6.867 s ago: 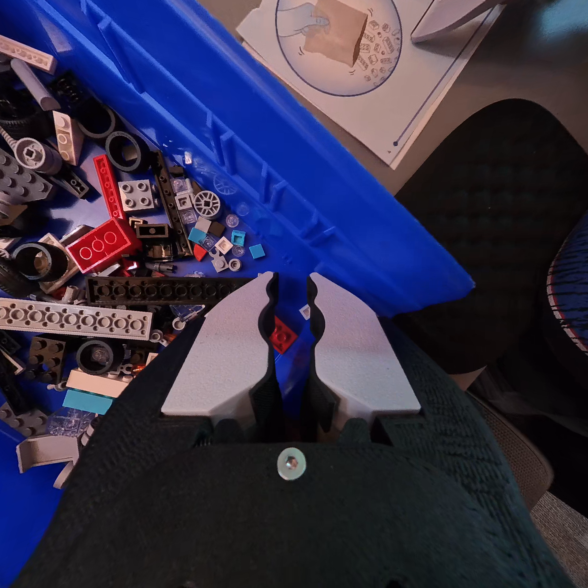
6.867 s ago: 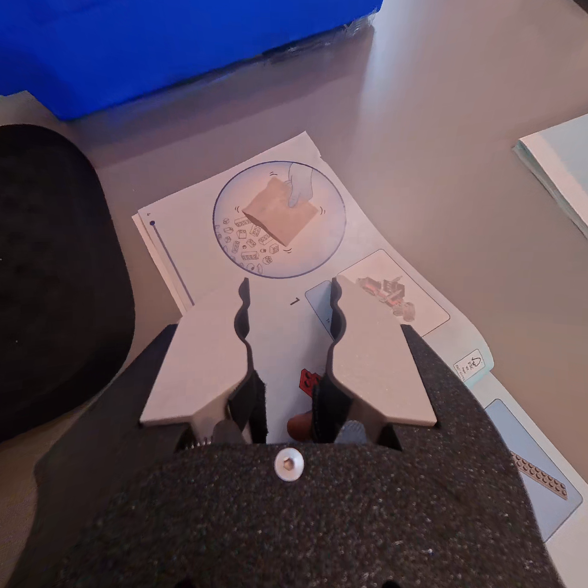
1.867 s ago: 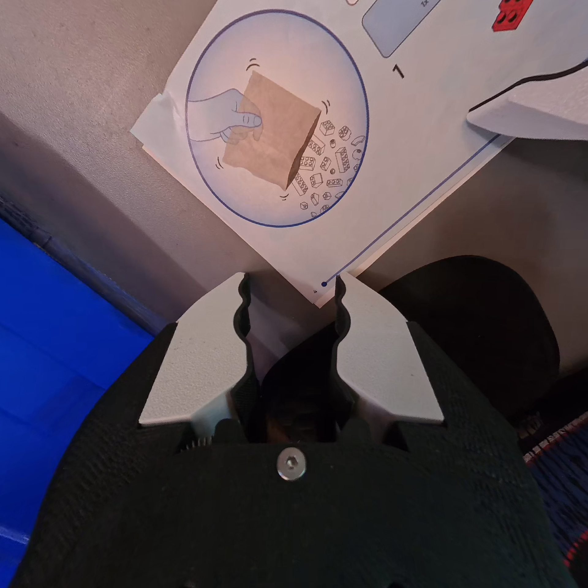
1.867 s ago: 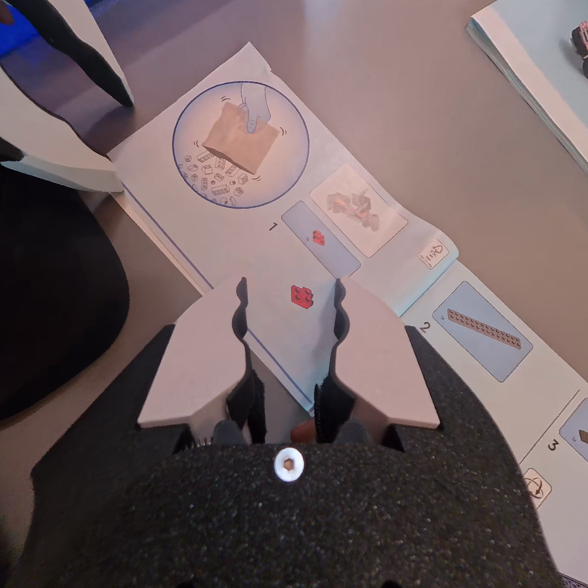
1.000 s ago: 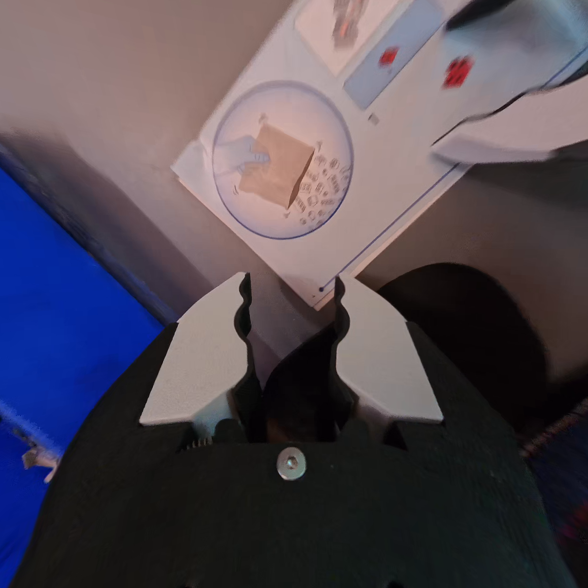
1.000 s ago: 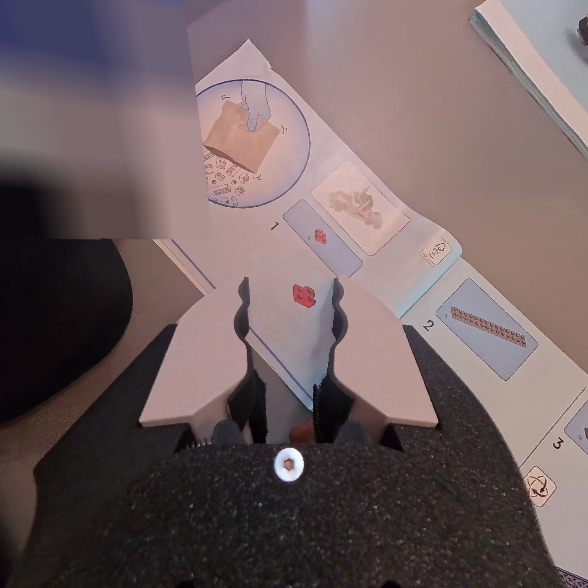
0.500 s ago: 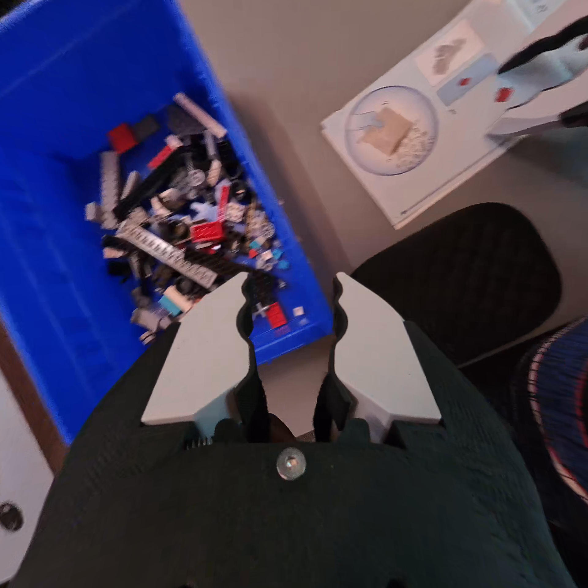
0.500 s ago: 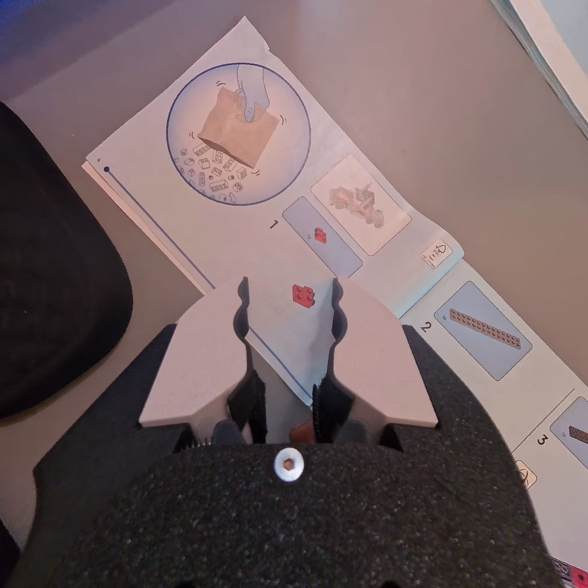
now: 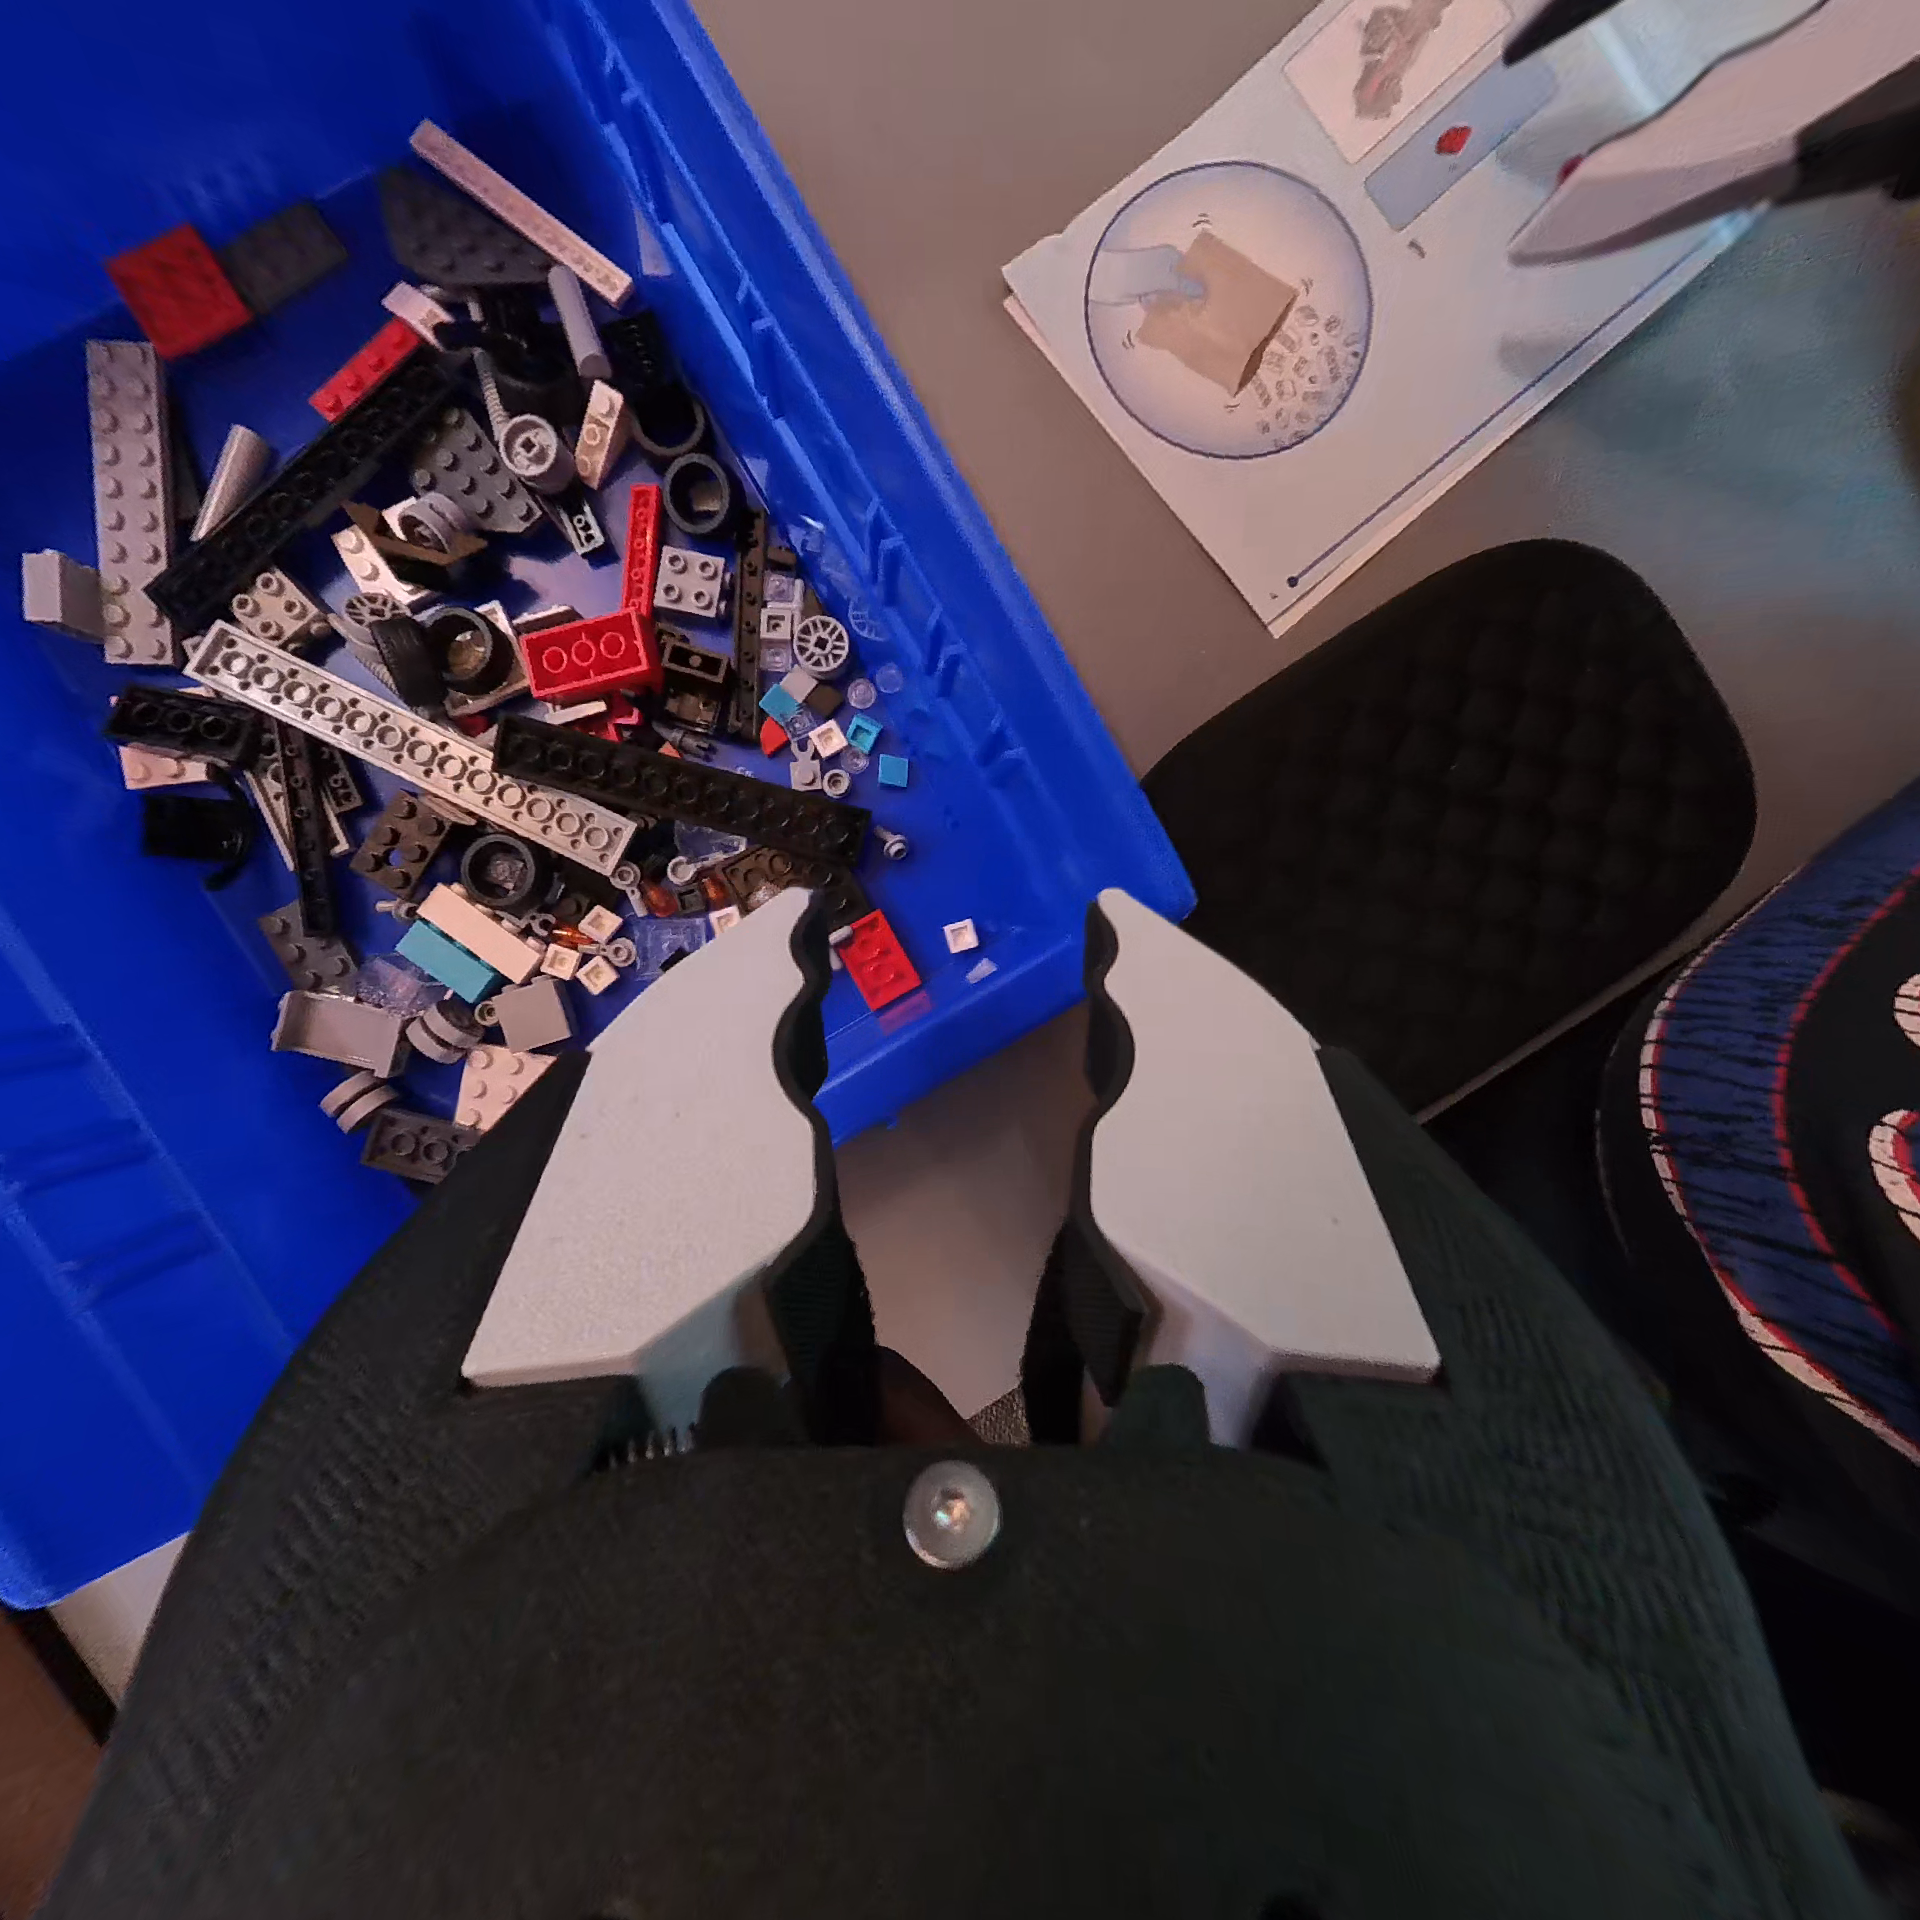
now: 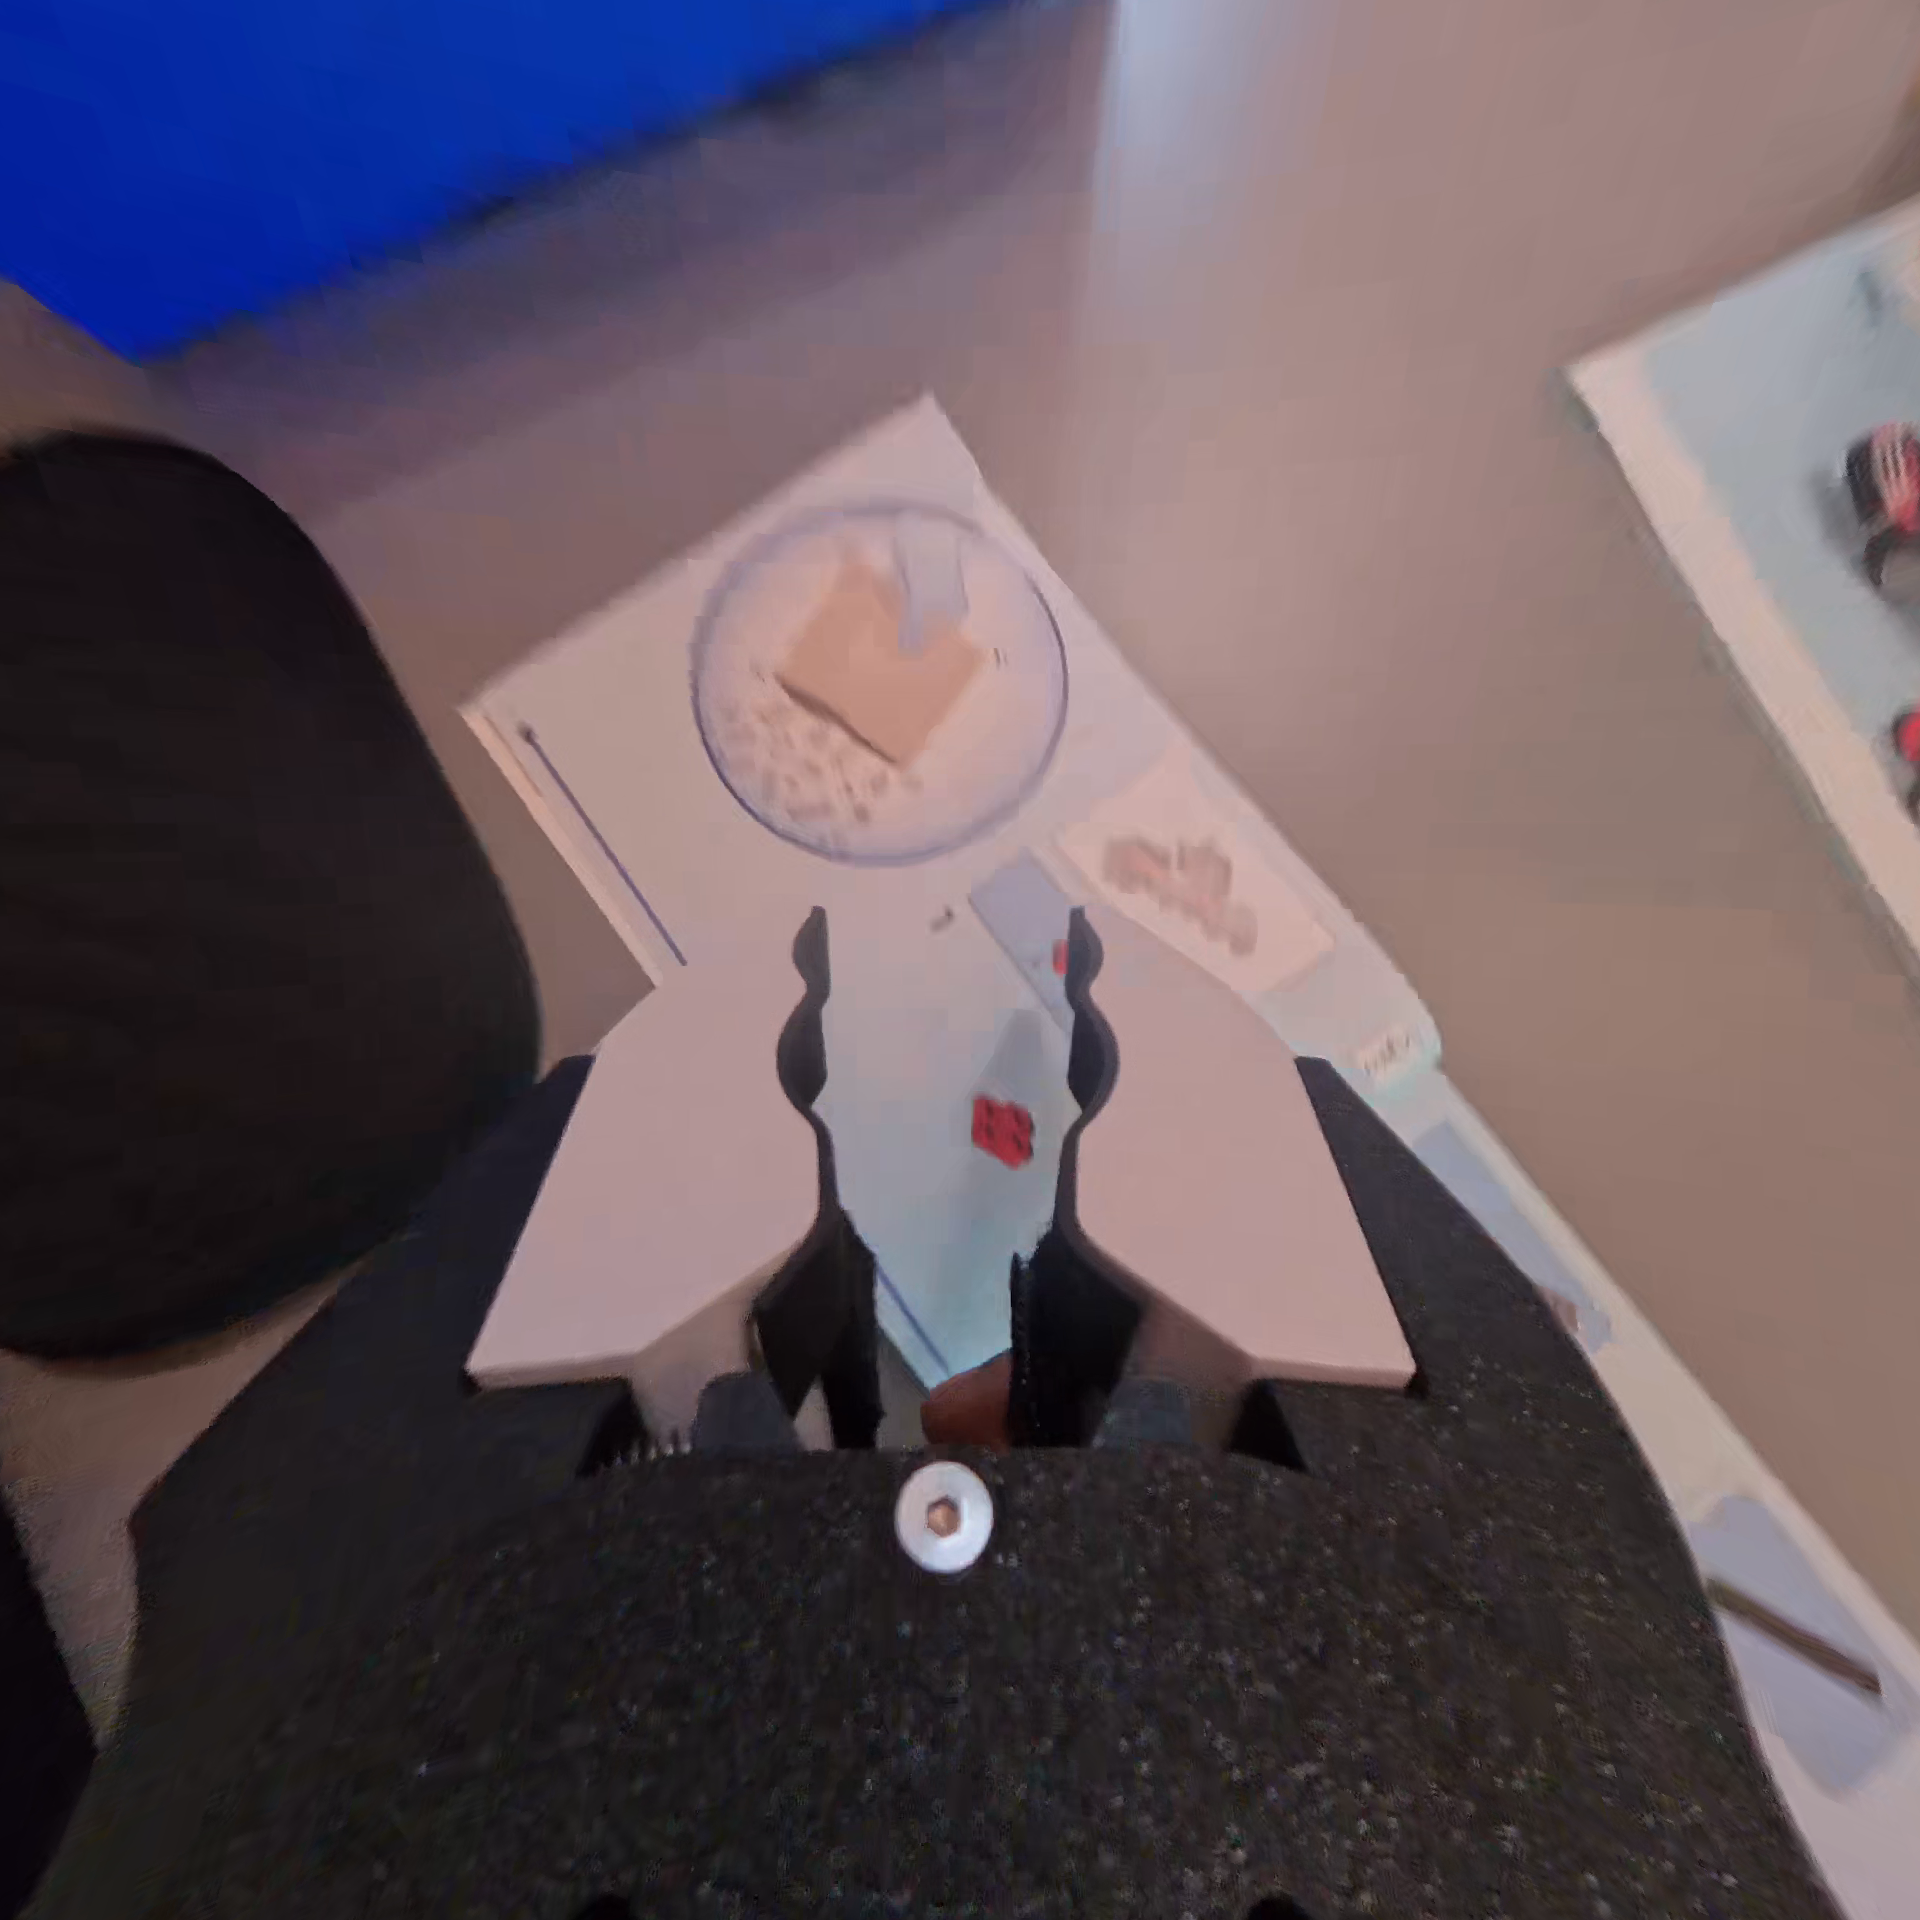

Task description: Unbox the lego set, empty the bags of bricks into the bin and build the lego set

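Observation:
The blue bin (image 9: 1039,727) holds several loose bricks in black, grey, red and teal. My left gripper (image 9: 951,914) is open and empty, above the bin's near corner. A small red plate (image 9: 878,961) lies in that corner just beyond its left finger. My right gripper (image 10: 945,925) is open over the open instruction booklet (image 10: 623,727). A small red brick (image 10: 1003,1130) lies on the page between its fingers, untouched. The right wrist view is blurred. The right gripper's finger (image 9: 1662,156) also shows at the top right of the left wrist view, over the booklet (image 9: 1226,312).
A black chair back (image 9: 1455,821) stands at the table edge beside the bin; it also shows in the right wrist view (image 10: 208,883). A person's blue patterned clothing (image 9: 1787,1091) is at the right. Another printed sheet or box (image 10: 1766,623) lies at the far right. The bin (image 10: 416,135) shows at the top. The gap from one gripper's tips to the other's is roughly 25 centimetres. Between my left fingertips and the small red plate (image 9: 878,961) there is roughly 8 centimetres.
My left gripper has swung from over the booklet back to above the bin and stays open. My right gripper is moving over the page; the red brick now sits deeper between its fingers.

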A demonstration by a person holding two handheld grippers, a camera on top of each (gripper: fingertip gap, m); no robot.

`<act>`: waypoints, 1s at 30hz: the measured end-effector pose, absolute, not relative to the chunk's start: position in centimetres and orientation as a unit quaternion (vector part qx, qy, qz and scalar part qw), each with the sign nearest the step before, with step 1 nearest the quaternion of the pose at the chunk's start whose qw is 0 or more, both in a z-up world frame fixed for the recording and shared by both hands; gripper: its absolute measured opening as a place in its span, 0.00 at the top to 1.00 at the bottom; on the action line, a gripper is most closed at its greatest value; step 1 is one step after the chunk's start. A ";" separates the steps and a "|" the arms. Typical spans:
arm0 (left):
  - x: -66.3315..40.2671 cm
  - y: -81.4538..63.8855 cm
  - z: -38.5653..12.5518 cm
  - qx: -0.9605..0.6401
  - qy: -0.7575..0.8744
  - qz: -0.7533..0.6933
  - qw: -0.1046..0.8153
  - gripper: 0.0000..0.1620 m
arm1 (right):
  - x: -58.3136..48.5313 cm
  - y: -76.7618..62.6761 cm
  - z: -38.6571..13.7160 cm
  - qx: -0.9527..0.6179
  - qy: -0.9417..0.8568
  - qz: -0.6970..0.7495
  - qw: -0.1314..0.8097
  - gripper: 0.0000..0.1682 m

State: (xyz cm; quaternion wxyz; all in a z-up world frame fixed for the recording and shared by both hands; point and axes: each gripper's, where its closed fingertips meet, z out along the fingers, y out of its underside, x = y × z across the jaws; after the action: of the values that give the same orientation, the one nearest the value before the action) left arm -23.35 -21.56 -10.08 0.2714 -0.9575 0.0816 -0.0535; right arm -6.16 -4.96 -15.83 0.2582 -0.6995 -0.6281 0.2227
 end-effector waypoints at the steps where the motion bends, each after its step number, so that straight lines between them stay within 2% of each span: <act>1: -23.7 -21.6 -10.0 -0.957 0.078 -0.053 0.275 0.71 | -6.7 -5.1 -15.6 -0.695 -0.633 0.228 0.253 0.74; 4: -25.0 -21.9 -10.3 -0.958 0.056 -0.051 0.278 0.71 | -7.2 -5.2 -17.3 -0.690 -0.663 0.199 0.212 0.68; 8: -26.7 -22.2 -11.3 -0.965 0.034 -0.049 0.256 0.71 | -8.2 -5.6 -18.8 -0.687 -0.668 0.219 0.183 0.68; 12: -28.0 -22.4 -12.2 -0.970 0.018 -0.048 0.236 0.71 | -8.2 -5.0 -19.1 -0.684 -0.670 0.211 0.199 0.73; 30: -29.0 -22.4 -14.3 -0.980 -0.006 -0.048 0.192 0.71 | -8.1 -5.1 -19.1 -0.683 -0.662 0.216 0.221 0.73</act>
State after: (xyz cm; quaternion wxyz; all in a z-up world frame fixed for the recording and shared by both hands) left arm -29.05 -22.41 -14.34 0.1917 -0.9803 -0.0056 -0.0479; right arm -8.12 -5.12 -19.12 0.2206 -0.6832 -0.6618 0.2158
